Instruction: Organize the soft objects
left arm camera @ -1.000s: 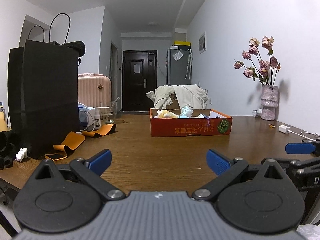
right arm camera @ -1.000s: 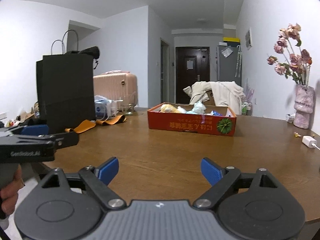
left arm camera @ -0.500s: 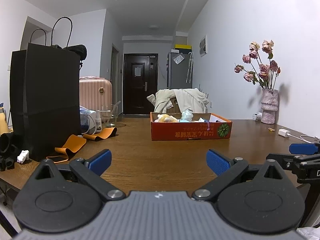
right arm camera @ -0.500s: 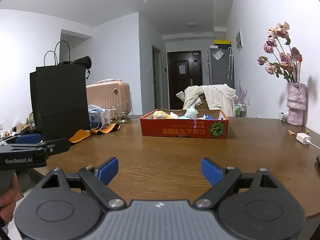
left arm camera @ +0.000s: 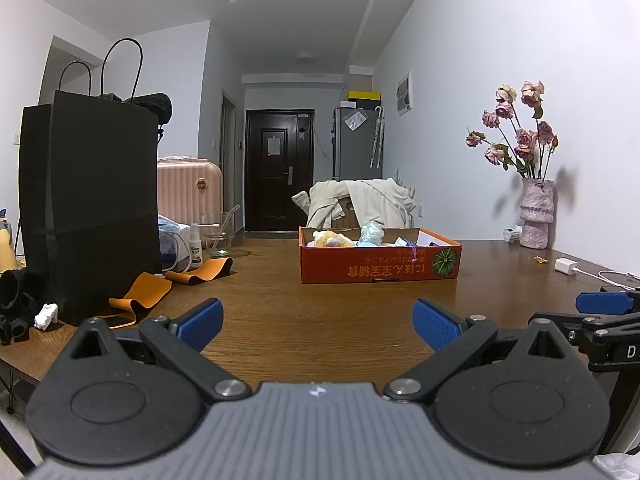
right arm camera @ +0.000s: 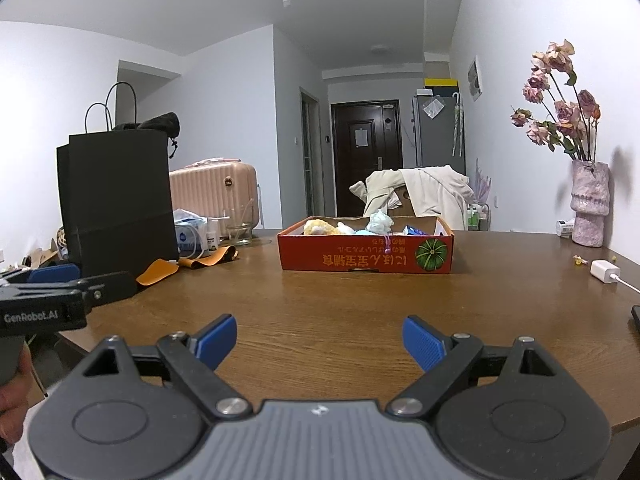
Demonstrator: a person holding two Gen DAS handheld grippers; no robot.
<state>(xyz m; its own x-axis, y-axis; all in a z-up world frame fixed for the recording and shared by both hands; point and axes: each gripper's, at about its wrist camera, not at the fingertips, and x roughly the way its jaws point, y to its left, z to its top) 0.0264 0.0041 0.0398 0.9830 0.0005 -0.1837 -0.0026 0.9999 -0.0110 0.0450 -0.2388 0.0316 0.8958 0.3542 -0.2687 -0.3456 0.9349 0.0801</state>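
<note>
The right gripper [right arm camera: 319, 342] has its blue pads spread wide with nothing but bare table [right arm camera: 344, 304] between them. From it, the orange cardboard box [right arm camera: 366, 255] lies at about twelve o'clock, a shade toward one, well apart across the wood. The box's long axis runs crosswise to the gripper's line, from nine to three o'clock, with its printed long wall facing the fingers.

The left gripper [left arm camera: 318, 322] is likewise wide open and empty. From it the same box [left arm camera: 379, 266] sits nearer one o'clock, again well apart. The soft toys, a yellow plush [right arm camera: 318, 227] and a pale blue one [right arm camera: 380, 222], poke above the rim in the box's left and middle parts; what else lies inside is hidden by the wall.

Neither hand looks clearly closer. Judging by bearing, the right gripper faces the box more squarely, while the yellow plush falls toward the left gripper's side. Either hand would have to go forward and over the near wall to reach in.
</note>
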